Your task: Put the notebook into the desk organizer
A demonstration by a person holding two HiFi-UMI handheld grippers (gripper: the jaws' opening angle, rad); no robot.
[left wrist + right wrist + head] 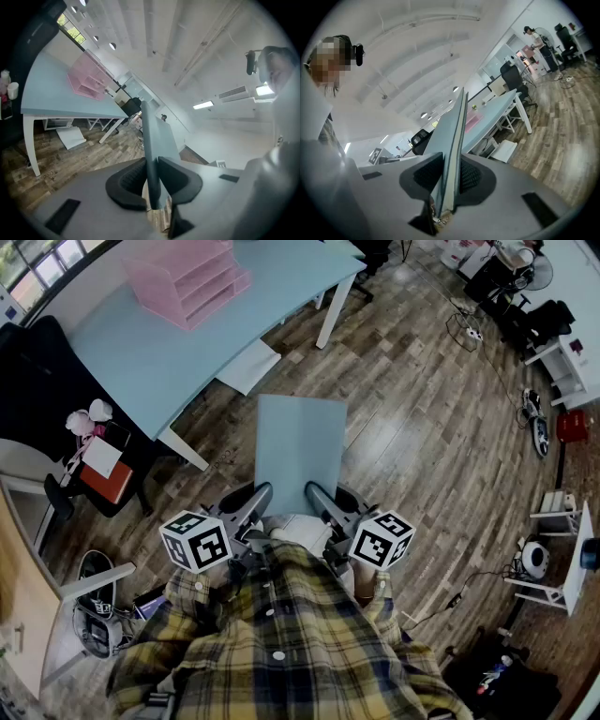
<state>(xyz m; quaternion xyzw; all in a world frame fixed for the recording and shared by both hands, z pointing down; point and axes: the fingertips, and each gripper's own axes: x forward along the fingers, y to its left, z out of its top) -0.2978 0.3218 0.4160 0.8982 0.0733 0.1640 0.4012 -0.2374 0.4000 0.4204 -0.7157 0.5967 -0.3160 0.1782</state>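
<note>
Notebook is clamped in the jaws of left gripper and right gripper. Desk organizer stands well apart.

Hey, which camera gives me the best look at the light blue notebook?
The head view: the light blue rectangular notebook shows nearly its whole flat cover there. Both gripper views show it only edge-on, a thin slab clamped in the fingers of the left gripper and the right gripper.
</note>
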